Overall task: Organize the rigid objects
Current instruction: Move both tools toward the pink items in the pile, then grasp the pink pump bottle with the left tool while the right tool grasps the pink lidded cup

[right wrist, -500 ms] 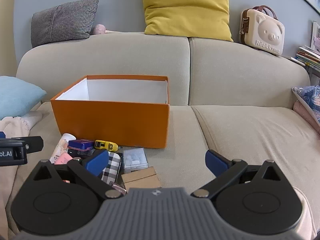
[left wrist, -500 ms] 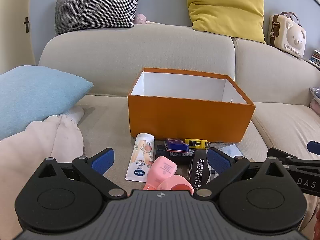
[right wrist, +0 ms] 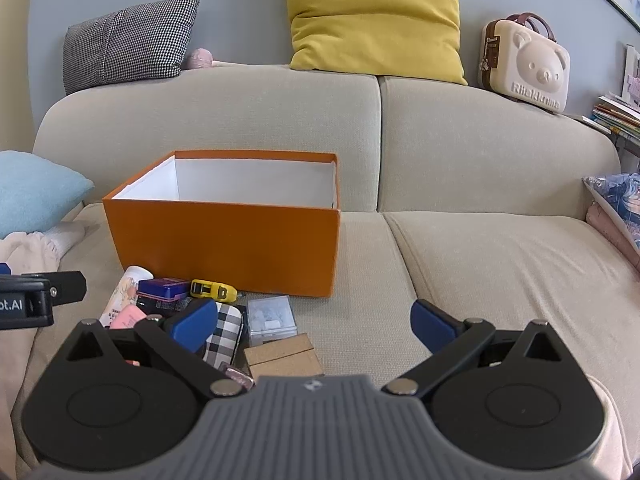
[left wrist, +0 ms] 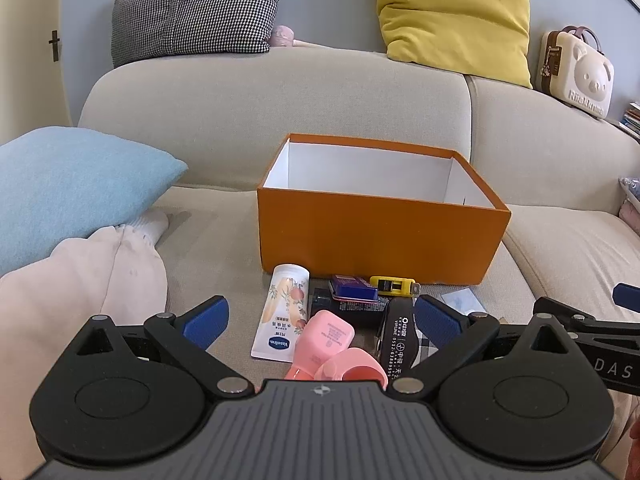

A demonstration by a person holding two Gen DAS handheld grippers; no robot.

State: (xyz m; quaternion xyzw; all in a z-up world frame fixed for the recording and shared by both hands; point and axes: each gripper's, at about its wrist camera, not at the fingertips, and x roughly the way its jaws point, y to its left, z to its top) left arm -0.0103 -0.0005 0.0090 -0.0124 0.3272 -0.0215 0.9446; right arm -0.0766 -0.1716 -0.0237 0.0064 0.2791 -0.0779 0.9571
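I see a beige sofa (right wrist: 460,160) filling both views, and I'll place everything against it. On top of its backrest a houndstooth cushion (left wrist: 192,16) leans at the left, a small pink thing (left wrist: 282,35) lies just beside that cushion, a yellow cushion (right wrist: 374,16) stands near the middle, and a cream bear-face case (right wrist: 528,64) sits toward the right, with stacked books (right wrist: 616,114) beyond it. On the sofa's seat at the left I see a light blue pillow (left wrist: 68,192) with a pale pink cloth (left wrist: 80,280) in front of it, and at the seat's far right edge lies a blue patterned fabric (right wrist: 616,196).
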